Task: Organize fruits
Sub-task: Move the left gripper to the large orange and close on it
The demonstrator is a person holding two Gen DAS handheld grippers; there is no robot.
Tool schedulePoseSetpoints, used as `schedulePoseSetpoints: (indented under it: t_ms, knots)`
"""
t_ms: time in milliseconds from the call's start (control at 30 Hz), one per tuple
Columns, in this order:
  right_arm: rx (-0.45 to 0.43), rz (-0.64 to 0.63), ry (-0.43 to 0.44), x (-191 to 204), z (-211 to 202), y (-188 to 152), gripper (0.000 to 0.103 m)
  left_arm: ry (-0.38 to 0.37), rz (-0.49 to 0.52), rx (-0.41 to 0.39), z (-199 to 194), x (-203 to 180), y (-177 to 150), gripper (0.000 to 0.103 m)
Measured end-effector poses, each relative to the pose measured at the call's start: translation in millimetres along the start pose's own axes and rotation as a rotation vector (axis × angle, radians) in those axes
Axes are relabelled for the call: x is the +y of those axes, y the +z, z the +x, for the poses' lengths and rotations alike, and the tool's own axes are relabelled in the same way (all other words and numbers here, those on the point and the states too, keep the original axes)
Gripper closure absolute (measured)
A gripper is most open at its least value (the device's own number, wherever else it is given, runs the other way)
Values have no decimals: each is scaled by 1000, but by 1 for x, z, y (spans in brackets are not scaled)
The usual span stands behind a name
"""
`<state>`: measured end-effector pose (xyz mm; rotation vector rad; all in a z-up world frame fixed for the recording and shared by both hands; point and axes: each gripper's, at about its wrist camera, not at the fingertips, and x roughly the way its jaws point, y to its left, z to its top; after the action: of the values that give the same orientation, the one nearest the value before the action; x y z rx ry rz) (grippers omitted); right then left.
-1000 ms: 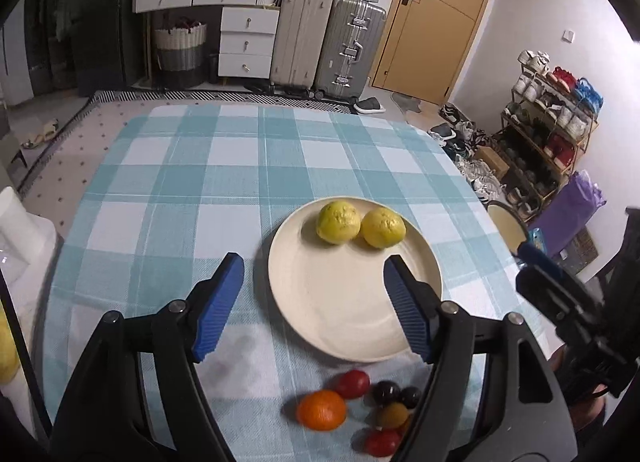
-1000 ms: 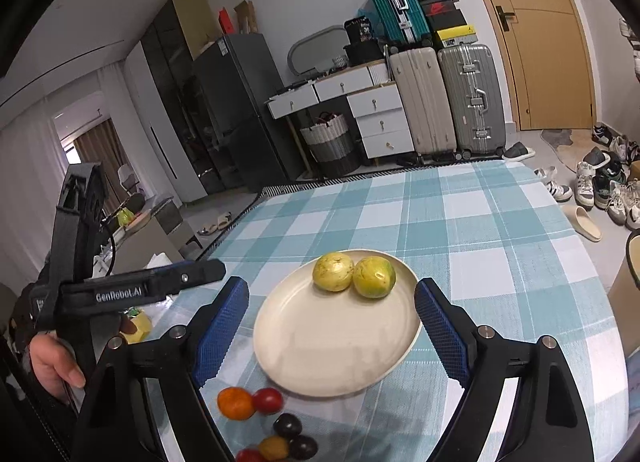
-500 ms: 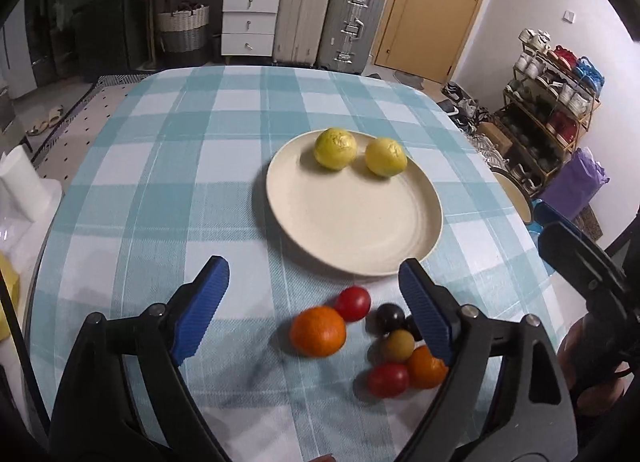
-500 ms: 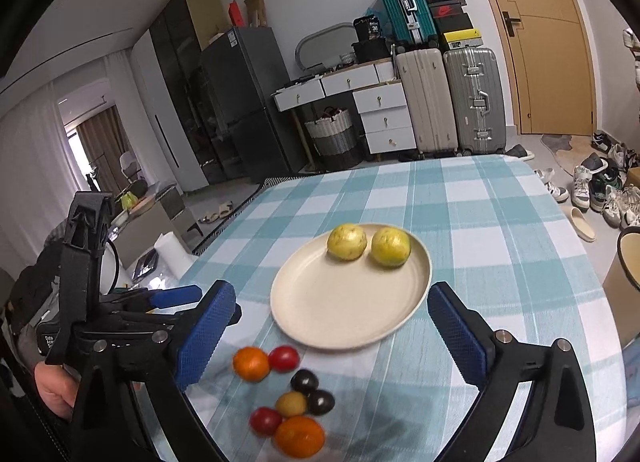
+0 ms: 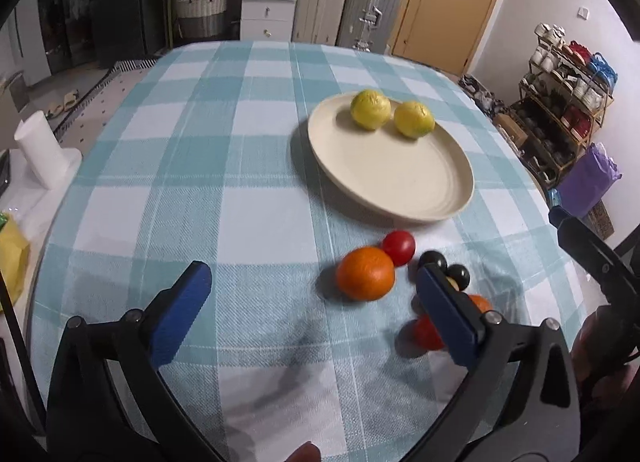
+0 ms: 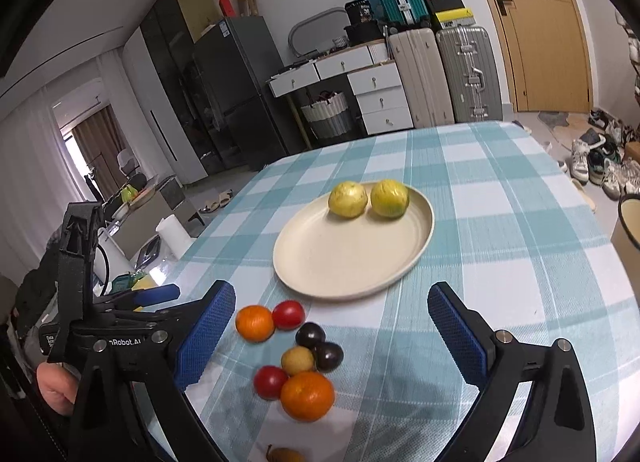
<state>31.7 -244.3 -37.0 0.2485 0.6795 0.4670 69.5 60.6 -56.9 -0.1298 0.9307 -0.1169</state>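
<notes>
— Which step is it?
— Approach: both grippers' jaws gape, empty, over loose fruit; two lemons (image 6: 368,198) sit on the plate (image 6: 320,262).
— Next?
— Probably the left gripper (image 5: 312,302) centring on the near orange (image 5: 365,273).

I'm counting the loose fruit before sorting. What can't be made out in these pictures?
- Left wrist view: the claw's right finger covers part of a red fruit, an orange one and a pale one.
- Right wrist view: a brownish item is cut off by the bottom edge.
</notes>
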Motion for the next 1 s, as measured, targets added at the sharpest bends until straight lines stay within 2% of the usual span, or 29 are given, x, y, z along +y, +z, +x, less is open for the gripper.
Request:
schedulePoseSetpoints:
  t_ms: [400,700,833,933,1000]
  knots:
    - [40,13,7,-7,9,-9,4,-13,5,63,28,-2,0,1]
    - [55,43,10,-19,15,-12,4,-30,45,112,49,-9,1,1]
    - [67,58,11,-23,18,-15,4,-38,72,136,57,-13,2,13]
    - [65,67,11,-26,18,-16,4,-55,81,126,57,-15,3,16]
    - [65,72,11,-28,18,-16,4,-67,84,126,57,-16,3,24]
